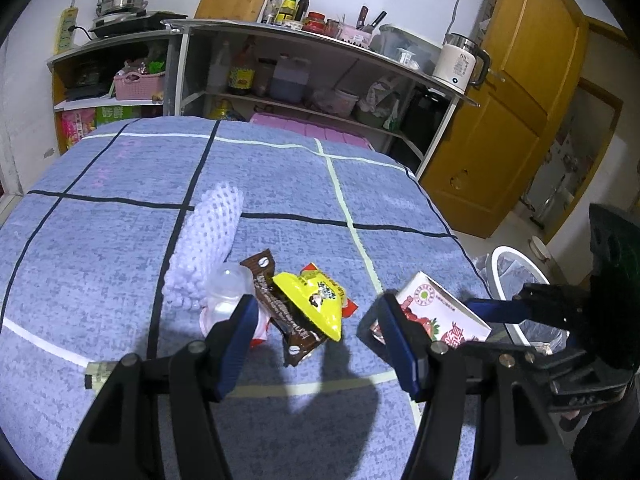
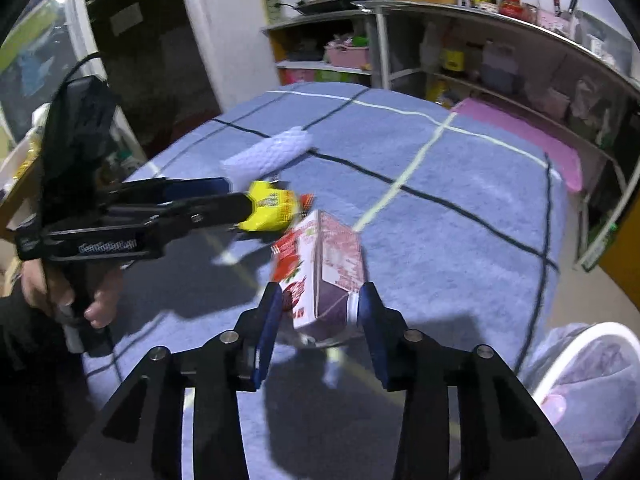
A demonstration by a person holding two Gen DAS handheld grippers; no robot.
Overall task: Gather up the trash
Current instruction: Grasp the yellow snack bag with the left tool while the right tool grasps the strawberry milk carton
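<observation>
On the blue checked tablecloth point(image 1: 120, 240) lies a heap of trash: a yellow wrapper point(image 1: 316, 300) on a brown wrapper point(image 1: 280, 316), a clear plastic cup point(image 1: 228, 288) and a white foam net sleeve point(image 1: 208, 248). My left gripper point(image 1: 318, 320) stands open around the heap, touching none of it. The right wrist view shows it from the side point(image 2: 238, 194), tips at the yellow wrapper point(image 2: 272, 208). My right gripper point(image 2: 320, 312) is shut on a white and red milk carton point(image 2: 320, 264), a pad on each side. The carton point(image 1: 436, 312) tilts near the table's right edge.
A white-rimmed bin with a bag liner point(image 1: 516, 280) point(image 2: 580, 360) stands just off the table's right edge. Metal shelves point(image 1: 320, 40) with bottles, a kettle point(image 1: 460, 60) and a pot run behind the table. A person's hand point(image 2: 96, 304) holds the left gripper's handle.
</observation>
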